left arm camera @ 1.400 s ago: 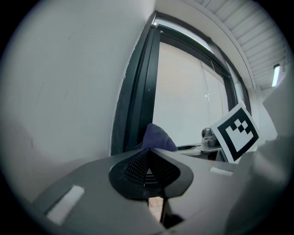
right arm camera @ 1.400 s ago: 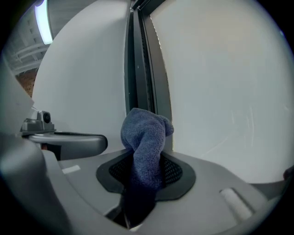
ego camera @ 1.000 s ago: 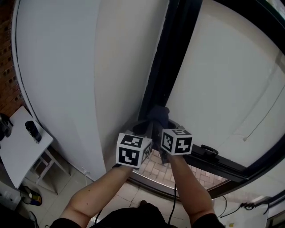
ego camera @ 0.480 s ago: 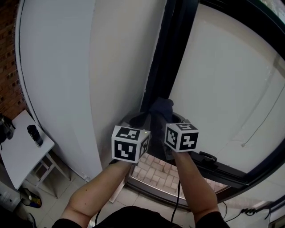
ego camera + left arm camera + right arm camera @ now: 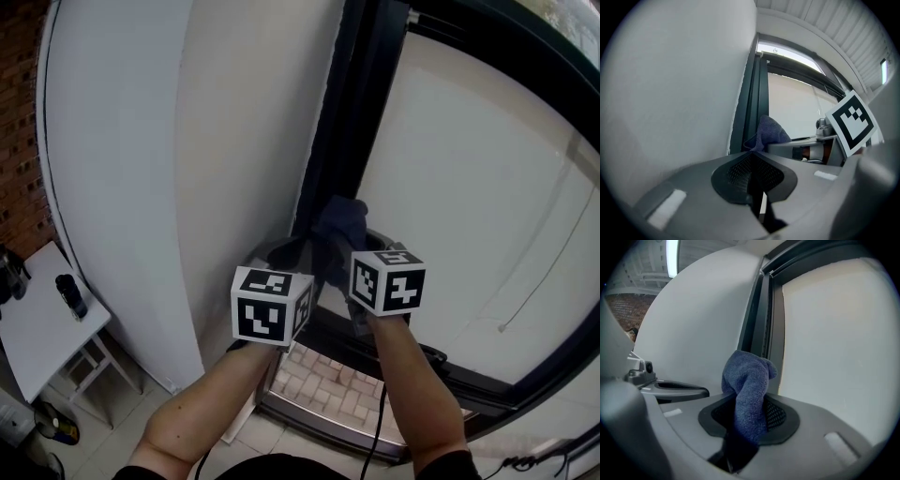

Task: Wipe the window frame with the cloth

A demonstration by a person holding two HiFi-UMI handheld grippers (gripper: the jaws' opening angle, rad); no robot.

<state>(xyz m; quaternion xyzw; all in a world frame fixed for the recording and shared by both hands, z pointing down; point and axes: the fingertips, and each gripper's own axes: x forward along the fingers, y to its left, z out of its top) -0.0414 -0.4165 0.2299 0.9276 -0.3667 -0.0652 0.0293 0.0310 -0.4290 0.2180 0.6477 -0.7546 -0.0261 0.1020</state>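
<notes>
At dark window frame (image 5: 349, 112), blue cloth (image 5: 339, 223)

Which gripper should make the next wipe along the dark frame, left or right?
Right. The right gripper is shut on the cloth at the window frame; the left gripper is shut, empty.

Dark blue cloth (image 5: 749, 390). Black window frame (image 5: 349, 131). Plain white wall (image 5: 122, 141). Creamy white blind (image 5: 469, 187). Grey left gripper (image 5: 752, 176) and grey right gripper (image 5: 747, 425), with black netted pads (image 5: 780, 416). White cubes (image 5: 270, 307) with black square marks. Red-brown bricks (image 5: 13, 141). Pale pink brick floor (image 5: 328, 380). Small white table (image 5: 37, 323), something black on top.
</notes>
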